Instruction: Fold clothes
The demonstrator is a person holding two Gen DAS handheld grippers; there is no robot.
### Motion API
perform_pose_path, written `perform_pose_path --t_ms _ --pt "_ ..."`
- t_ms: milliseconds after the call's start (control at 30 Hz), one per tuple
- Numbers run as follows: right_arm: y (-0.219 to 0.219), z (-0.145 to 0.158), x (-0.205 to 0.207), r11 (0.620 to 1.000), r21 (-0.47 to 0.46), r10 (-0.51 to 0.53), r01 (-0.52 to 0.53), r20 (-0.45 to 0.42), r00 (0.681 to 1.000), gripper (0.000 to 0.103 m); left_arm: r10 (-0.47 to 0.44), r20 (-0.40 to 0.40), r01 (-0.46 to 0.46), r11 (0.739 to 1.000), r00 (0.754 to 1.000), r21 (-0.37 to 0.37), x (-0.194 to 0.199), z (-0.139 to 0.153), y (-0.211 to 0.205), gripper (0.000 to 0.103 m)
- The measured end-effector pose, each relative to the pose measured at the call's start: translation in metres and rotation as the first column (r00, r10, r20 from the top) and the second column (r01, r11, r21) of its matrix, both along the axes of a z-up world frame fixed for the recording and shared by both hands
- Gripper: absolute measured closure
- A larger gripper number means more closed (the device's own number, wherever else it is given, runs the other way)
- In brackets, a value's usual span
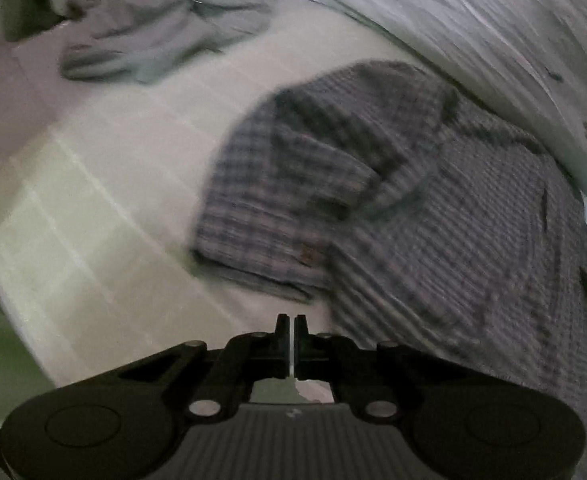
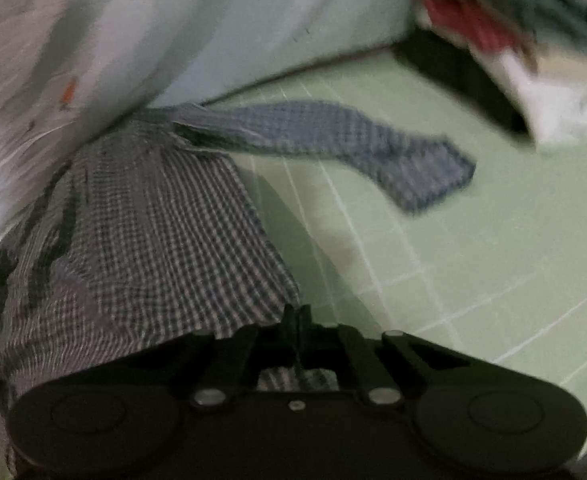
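A grey-blue checked shirt (image 1: 393,200) lies on the pale green grid-lined surface (image 1: 73,220), one sleeve folded across its body. My left gripper (image 1: 292,322) is shut and empty, just off the shirt's near left edge. In the right wrist view the same shirt (image 2: 153,240) lies to the left with its other sleeve (image 2: 353,140) stretched out to the right. My right gripper (image 2: 298,314) is shut on the shirt's hem edge, with checked cloth showing between the fingers.
A crumpled grey garment (image 1: 153,32) lies at the far left. A rumpled pale bedsheet (image 1: 473,20) runs along the back; it also shows in the right wrist view (image 2: 153,32). A pile of red, white and blue clothes (image 2: 525,48) sits at the far right.
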State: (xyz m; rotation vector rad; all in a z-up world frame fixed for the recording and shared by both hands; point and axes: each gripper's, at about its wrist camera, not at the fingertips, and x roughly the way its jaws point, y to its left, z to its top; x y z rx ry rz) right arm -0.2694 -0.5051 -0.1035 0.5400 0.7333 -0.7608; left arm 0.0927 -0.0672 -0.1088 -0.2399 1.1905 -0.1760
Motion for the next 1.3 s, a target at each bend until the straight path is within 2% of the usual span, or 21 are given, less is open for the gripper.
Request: perform_pose_path --t_ms 67,133,167,200,300,433,567,767,833,867,900,933,967,1067,1167,1300 --pt "0.007 0.007 0.002 0.999 -0.039 0.021 -0.022 -0.028 0.999 0.102 -0.028 0.004 0.028 0.998 1.0 -0.054 0.0 0.004 0.006 0.101" --pt "0.012 0.007 0.007 0.997 -0.065 0.03 -0.033 -0.055 0.998 0.102 -0.027 -0.009 0.026 0.993 1.0 -0.117 -0.001 0.004 0.004 0.082" --pt "0.015 0.006 0.01 0.997 -0.074 0.031 -0.035 -0.066 0.997 0.102 -0.025 -0.017 0.022 0.989 1.0 -0.148 -0.002 0.003 0.002 0.063" --pt "0.017 0.005 0.013 0.996 -0.079 0.03 -0.036 -0.075 0.997 0.102 -0.02 -0.02 0.016 0.985 1.0 -0.174 -0.004 0.003 0.0 0.05" --pt "0.019 0.005 0.017 0.996 -0.086 0.031 -0.038 -0.079 0.996 0.102 -0.031 -0.035 0.023 0.976 0.999 -0.215 -0.004 -0.003 -0.021 0.045" --pt "0.02 0.004 0.018 0.996 -0.084 0.019 -0.026 -0.084 0.996 0.102 -0.073 -0.093 0.048 0.968 0.993 -0.245 0.003 -0.006 -0.05 0.038" --pt "0.019 0.0 0.016 0.997 -0.073 0.007 -0.013 -0.081 0.997 0.102 -0.149 -0.098 0.134 0.981 0.984 -0.138 0.009 -0.003 -0.092 0.038" --pt "0.018 -0.009 0.013 0.999 -0.05 -0.008 0.004 -0.07 0.998 0.102 -0.246 -0.156 0.258 0.965 0.957 0.057 0.006 -0.017 -0.141 0.038" --pt "0.016 -0.011 0.011 0.999 -0.046 -0.009 0.006 -0.067 0.998 0.102 -0.244 -0.145 0.261 0.959 0.959 0.108 0.002 -0.021 -0.147 0.044" --pt "0.015 -0.012 0.01 0.999 -0.044 -0.01 0.007 -0.065 0.998 0.102 -0.24 -0.122 0.255 0.958 0.963 0.131 0.0 -0.02 -0.149 0.055" --pt "0.015 -0.012 0.01 0.999 -0.048 -0.01 0.007 -0.064 0.998 0.102 -0.236 -0.101 0.249 0.957 0.967 0.147 -0.002 -0.02 -0.15 0.08" --pt "0.015 -0.012 0.008 0.999 -0.054 -0.009 0.006 -0.063 0.998 0.102 -0.229 -0.095 0.241 0.958 0.969 0.152 -0.002 -0.02 -0.149 0.093" --pt "0.015 -0.011 0.007 0.998 -0.06 -0.008 0.004 -0.063 0.998 0.102 -0.211 -0.093 0.223 0.965 0.973 0.139 -0.001 -0.019 -0.144 0.096" --pt "0.015 -0.01 0.002 0.997 -0.072 -0.008 0.003 -0.061 0.998 0.102 -0.159 -0.079 0.167 0.981 0.984 0.102 -0.002 -0.015 -0.127 0.1" --pt "0.018 -0.01 0.0 0.997 -0.073 -0.004 0.0 -0.064 0.998 0.102 -0.137 -0.053 0.143 0.983 0.989 0.112 -0.007 -0.007 -0.108 0.101" --pt "0.028 -0.009 0.0 0.998 -0.066 0.018 -0.024 -0.089 0.996 0.103 -0.077 -0.038 0.081 0.99 0.996 0.112 -0.018 0.006 -0.059 0.101"
